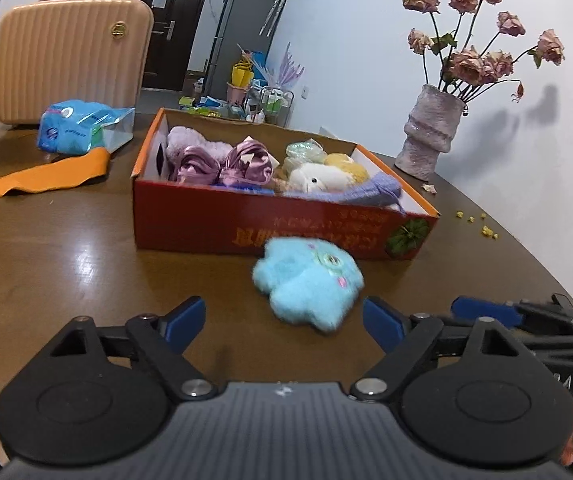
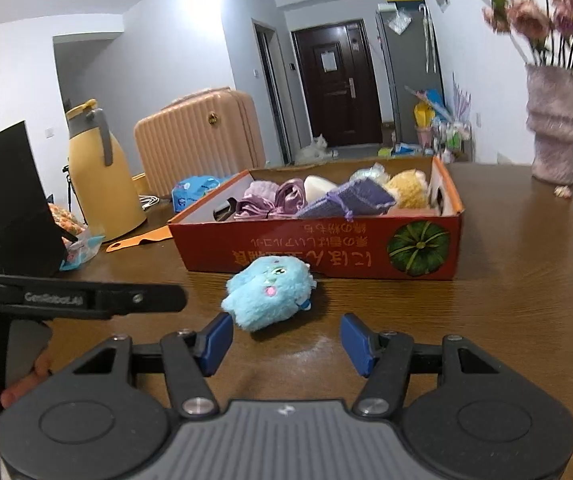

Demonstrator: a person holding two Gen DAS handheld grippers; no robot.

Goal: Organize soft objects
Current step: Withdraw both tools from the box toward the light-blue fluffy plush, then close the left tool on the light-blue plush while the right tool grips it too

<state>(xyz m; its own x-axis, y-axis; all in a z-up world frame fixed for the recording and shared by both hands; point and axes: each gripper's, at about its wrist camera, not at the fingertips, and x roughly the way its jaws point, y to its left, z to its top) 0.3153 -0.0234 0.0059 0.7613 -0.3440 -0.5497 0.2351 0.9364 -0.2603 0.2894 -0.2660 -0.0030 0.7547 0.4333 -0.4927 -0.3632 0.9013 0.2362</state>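
**Blue plush lies just ahead of both open grippers**

The fluffy light-blue plush toy (image 1: pixel 308 282) rests on the brown wooden table (image 1: pixel 66 248), near the front wall of the red cardboard box (image 1: pixel 246 224) of soft things. The left gripper (image 1: pixel 284 324) and right gripper (image 2: pixel 284 344) both stand wide and empty. The toy sits just beyond the fingertips, right of centre for the left, left of centre for the right; neither looks clearly nearer.
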